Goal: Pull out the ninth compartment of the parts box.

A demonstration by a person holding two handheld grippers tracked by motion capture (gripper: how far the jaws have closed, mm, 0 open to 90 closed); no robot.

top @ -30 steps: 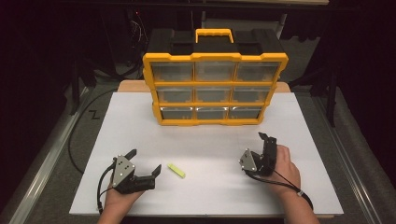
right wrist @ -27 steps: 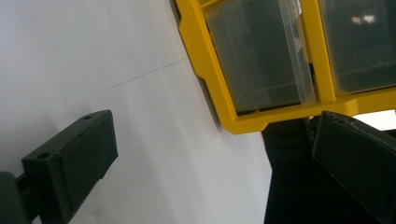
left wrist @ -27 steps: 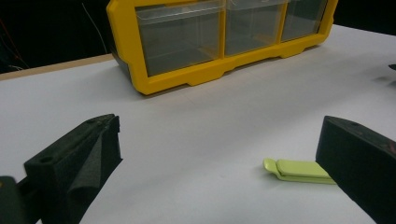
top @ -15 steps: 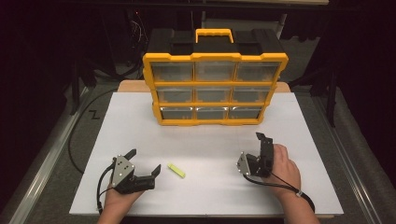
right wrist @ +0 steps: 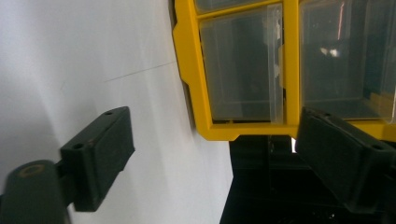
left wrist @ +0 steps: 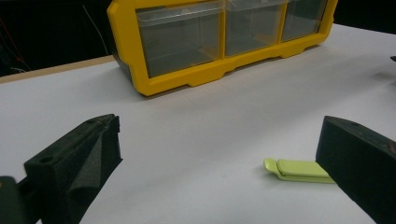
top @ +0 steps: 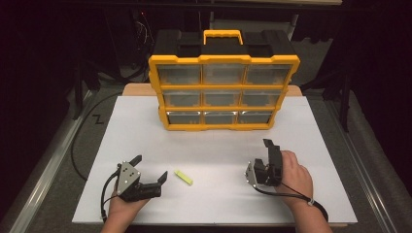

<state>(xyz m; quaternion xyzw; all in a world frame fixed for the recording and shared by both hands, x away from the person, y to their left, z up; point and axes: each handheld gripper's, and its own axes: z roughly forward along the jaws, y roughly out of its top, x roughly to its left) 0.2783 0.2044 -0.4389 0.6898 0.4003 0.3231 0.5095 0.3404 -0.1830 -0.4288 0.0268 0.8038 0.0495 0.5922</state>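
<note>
Low in the high view, a green clip lies flat on the white table, just right of the left gripper, whose jaws gape with nothing between them. Small, thin and likely light, stiff plastic, the clip probably wants a pinch across its narrow sides. In the left gripper view it lies at lower right, partly behind the right-hand jaw. The right gripper, jaws just closing but apart and empty, faces the yellow organizer at upper centre.
</note>
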